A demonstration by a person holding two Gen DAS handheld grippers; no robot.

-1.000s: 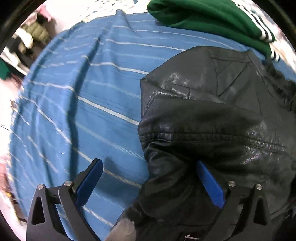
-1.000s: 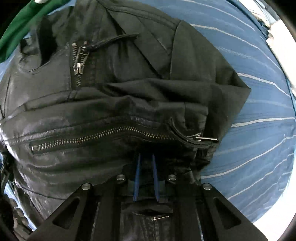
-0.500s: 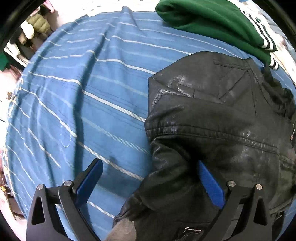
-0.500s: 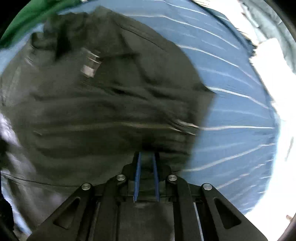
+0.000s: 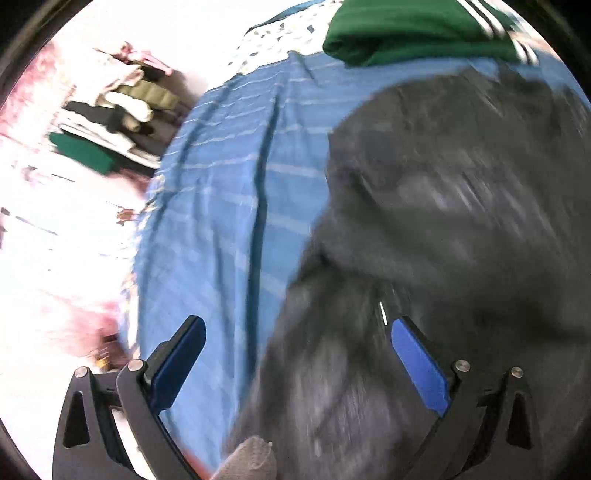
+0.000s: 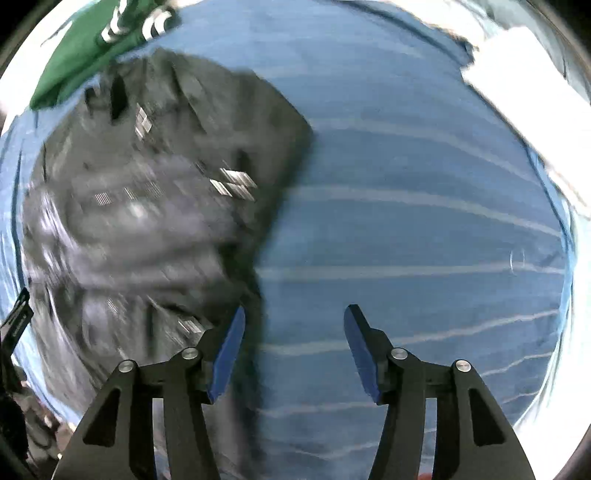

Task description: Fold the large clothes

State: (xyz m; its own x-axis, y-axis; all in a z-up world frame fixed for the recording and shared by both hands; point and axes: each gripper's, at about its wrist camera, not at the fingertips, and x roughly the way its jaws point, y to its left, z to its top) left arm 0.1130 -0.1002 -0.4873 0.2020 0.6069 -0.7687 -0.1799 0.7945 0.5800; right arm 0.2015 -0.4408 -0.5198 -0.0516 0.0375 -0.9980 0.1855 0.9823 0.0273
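Left wrist view, blurred: the left hand-held gripper has its blue-padded fingers spread wide, holding nothing, over the near left edge of a black leather jacket. The glossy, creased jacket lies in a folded heap on a blue sheet with thin pale stripes. A folded green garment with white stripes sits just beyond it. The right hand-held gripper is also parted and holds nothing, over bare sheet just right of the jacket's edge.
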